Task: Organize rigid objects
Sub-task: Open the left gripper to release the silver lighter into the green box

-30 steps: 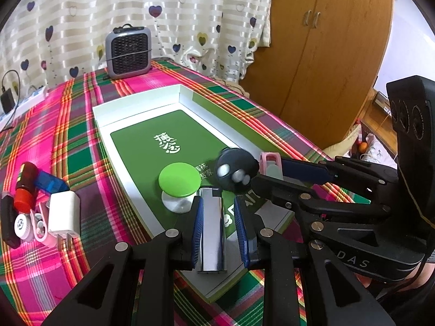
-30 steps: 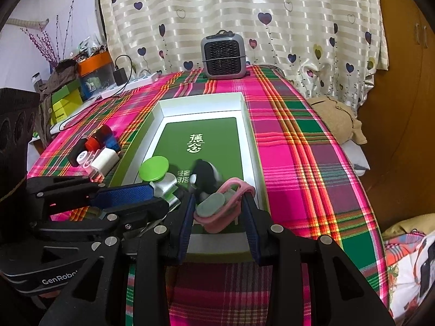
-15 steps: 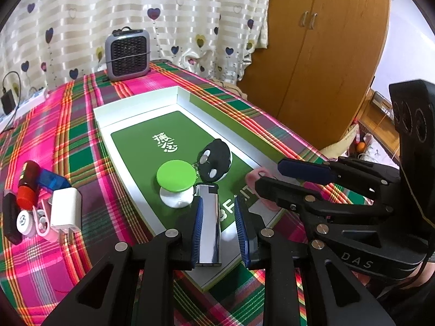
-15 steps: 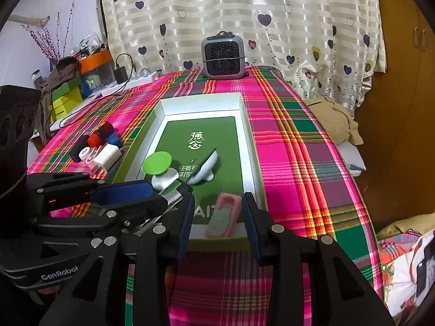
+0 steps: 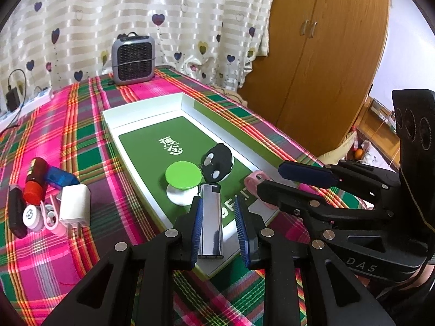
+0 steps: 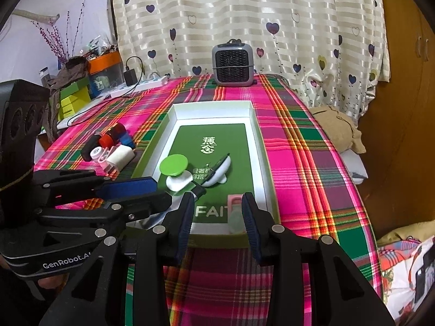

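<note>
Left tool (image 5: 218, 225) sits low over the near end of the white tray (image 5: 141, 110), with a silver lighter (image 5: 210, 222) between its blue pads; the left pad is right against it, a sliver of gap shows on the right, so it looks let go rather than squeezed. Right tool (image 6: 217, 217) is spread wide with the pink clip (image 6: 236, 213) lying loose between the pads in the tray's near right corner. Also in the tray: a green-topped stand (image 5: 182, 175) and a black round gadget (image 5: 218, 161). Off to the left on the plaid surface (image 5: 81, 125) there's a little pile: white charger (image 5: 74, 203), red bottle (image 5: 36, 180), blue lighter (image 5: 61, 176).
</note>
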`<state>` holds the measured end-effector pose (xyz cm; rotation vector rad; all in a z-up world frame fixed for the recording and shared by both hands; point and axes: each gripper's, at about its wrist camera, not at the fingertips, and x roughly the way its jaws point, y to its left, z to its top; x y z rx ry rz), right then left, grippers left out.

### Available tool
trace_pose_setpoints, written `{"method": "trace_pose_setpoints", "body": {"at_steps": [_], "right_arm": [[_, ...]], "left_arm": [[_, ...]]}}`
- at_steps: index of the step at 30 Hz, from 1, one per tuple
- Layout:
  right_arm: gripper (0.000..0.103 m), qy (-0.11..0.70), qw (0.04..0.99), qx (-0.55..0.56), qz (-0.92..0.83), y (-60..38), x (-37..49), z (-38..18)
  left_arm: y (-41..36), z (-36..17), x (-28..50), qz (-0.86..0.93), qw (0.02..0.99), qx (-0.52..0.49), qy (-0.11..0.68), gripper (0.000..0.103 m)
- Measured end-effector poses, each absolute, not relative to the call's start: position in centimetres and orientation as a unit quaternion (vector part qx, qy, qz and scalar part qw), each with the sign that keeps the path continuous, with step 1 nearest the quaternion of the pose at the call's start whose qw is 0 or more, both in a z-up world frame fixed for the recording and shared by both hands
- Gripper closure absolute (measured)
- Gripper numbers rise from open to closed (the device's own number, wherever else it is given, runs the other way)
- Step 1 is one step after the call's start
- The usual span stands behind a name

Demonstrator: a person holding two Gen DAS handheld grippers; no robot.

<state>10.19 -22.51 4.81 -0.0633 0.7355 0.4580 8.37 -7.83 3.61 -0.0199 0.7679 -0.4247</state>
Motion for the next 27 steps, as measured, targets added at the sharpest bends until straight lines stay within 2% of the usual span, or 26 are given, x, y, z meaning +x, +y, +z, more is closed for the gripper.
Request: {"method": "trace_pose_setpoints", "body": {"at_steps": [27], "right_arm": [[0.065,0.334,0.909,-0.028,0.247,-20.2,8.8,6.0]], "left_arm": [[-4.7,4.3,5.9,-0.189,0.918,-0.033,0.346,0.080]]}}
